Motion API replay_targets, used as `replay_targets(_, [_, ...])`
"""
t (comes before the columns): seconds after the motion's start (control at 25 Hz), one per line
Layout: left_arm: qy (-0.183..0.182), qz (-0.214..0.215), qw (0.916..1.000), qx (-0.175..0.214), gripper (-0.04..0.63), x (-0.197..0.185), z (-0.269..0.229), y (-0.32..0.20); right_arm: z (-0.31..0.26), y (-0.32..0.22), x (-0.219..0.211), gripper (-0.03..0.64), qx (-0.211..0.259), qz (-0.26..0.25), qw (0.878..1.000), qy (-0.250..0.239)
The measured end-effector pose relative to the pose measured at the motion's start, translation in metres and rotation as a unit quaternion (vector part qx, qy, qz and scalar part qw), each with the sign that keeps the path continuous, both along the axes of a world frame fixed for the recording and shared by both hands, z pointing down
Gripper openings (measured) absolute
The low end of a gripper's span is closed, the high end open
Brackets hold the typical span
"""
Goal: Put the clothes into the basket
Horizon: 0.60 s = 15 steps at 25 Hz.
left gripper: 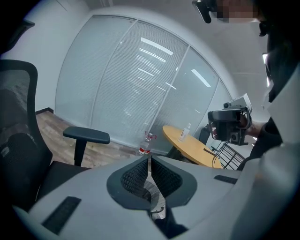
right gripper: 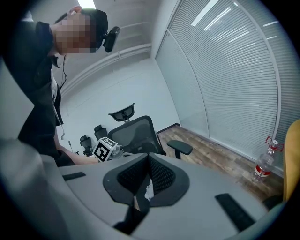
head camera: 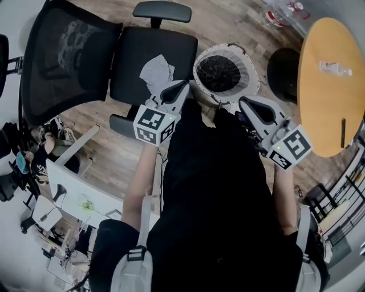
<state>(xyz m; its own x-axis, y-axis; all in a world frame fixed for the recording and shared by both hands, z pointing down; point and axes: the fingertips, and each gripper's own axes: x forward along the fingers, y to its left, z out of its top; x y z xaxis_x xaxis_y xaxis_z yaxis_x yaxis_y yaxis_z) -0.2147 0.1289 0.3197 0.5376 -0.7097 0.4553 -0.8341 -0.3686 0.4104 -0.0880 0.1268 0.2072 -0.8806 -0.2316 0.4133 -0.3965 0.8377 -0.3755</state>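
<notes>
A large black garment [head camera: 217, 182] hangs in front of me, stretched between both grippers. My left gripper [head camera: 182, 86] is shut on its upper left edge, and dark cloth [left gripper: 168, 227] trails below the closed jaws [left gripper: 149, 161]. My right gripper [head camera: 245, 104] is shut on the upper right edge, with black fabric [right gripper: 133, 218] hanging from its jaws [right gripper: 149, 161]. Just beyond both tips stands the white round basket [head camera: 251, 85], with dark clothes [head camera: 218, 73] lying inside. A light grey cloth [head camera: 157, 71] lies on the black chair seat [head camera: 131, 63], left of the basket.
The black office chair has a mesh back [head camera: 63, 54] and an armrest [head camera: 162, 11]. A round wooden table [head camera: 328, 85] stands at the right, a dark round base [head camera: 283, 68] beside it. A plastic bottle [head camera: 276, 17] lies on the wood floor. A white desk [head camera: 85, 197] is at the lower left.
</notes>
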Motion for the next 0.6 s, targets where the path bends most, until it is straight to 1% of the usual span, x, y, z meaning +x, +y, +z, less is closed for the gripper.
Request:
replay_targets(0.2, [-0.006, -0.001, 0.9999, -0.016, 0.017, -0.020, 0.024, -0.004, 0.008, 0.008, -0.021, 0.017, -0.015, -0.011, 1.000, 0.007])
replay_targets(0.32, [-0.009, -0.001, 0.9996, -0.028, 0.031, -0.030, 0.039, -0.005, 0.013, 0.016, -0.033, 0.017, -0.026, -0.022, 0.999, 0.010])
replay_targets(0.52, [-0.013, -0.003, 0.9985, -0.053, 0.078, -0.045, 0.067, -0.004, 0.022, 0.020, -0.041, 0.017, -0.043, -0.026, 0.999, 0.019])
replay_targets(0.6, [-0.014, -0.005, 0.9978, -0.065, 0.107, -0.049, 0.080, -0.003, 0.025, 0.020, -0.040, 0.017, -0.048, -0.025, 0.998, 0.026])
